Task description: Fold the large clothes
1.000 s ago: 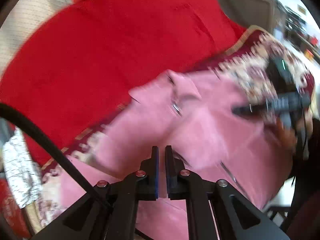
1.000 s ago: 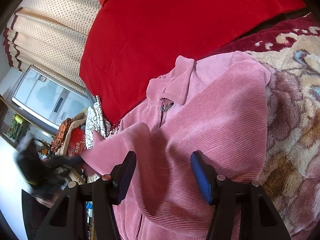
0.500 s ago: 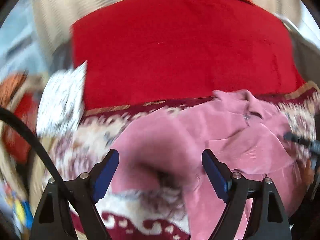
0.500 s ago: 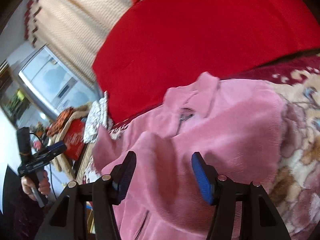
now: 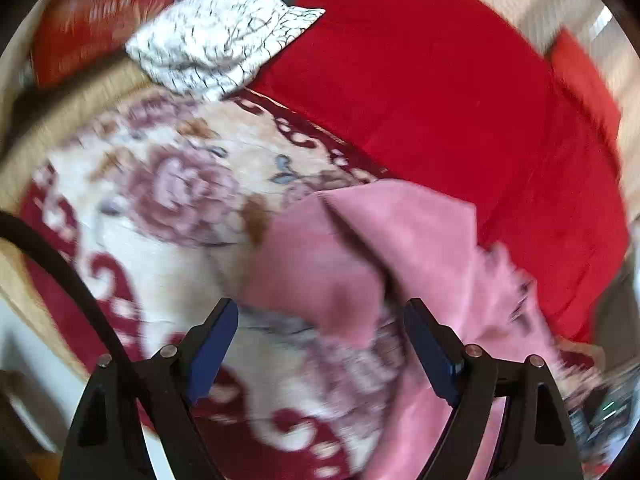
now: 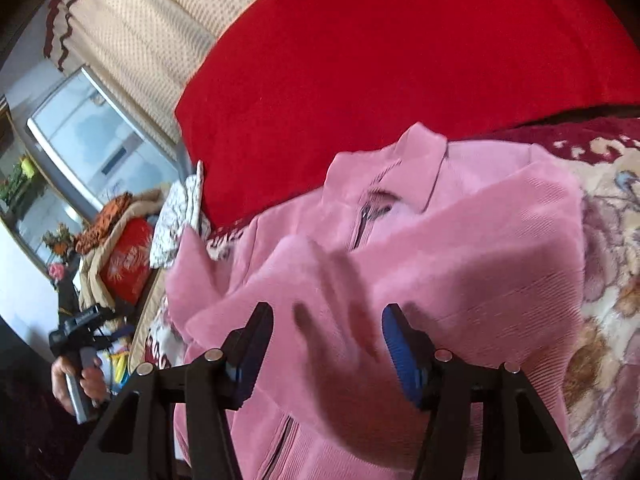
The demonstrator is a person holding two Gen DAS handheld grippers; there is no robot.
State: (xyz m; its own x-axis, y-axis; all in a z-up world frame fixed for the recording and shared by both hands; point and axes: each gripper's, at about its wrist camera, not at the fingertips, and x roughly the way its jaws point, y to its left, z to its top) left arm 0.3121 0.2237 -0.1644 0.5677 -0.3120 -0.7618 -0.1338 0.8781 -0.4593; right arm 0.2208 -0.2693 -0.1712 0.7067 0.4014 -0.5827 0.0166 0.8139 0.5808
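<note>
A pink corduroy jacket (image 6: pixel 472 264) lies front-up on a floral blanket (image 6: pixel 608 320), collar (image 6: pixel 424 160) toward the red cover, with one sleeve (image 6: pixel 280 280) folded across its zipped front. My right gripper (image 6: pixel 328 344) hovers open just over that folded sleeve, with no cloth pinched between its fingers. In the left wrist view, my left gripper (image 5: pixel 320 344) stands wide open above the jacket's (image 5: pixel 360 252) left edge, where pink cloth meets the blanket (image 5: pixel 172 200). The right wrist view also shows the left gripper (image 6: pixel 76 328) far left, held by a hand (image 6: pixel 80 380).
A red cover (image 6: pixel 400 60) spreads behind the jacket. A white black-patterned cloth (image 5: pixel 216 40) lies at the blanket's far corner, beside a red cushion (image 5: pixel 92 12). Curtains (image 6: pixel 140 20), a window (image 6: pixel 92 140) and piled items (image 6: pixel 120 264) fill the left background.
My left gripper went from shut to wide open, rolled, and swung left across the jacket to its edge. The right gripper tilted slightly and stayed open over the folded sleeve.
</note>
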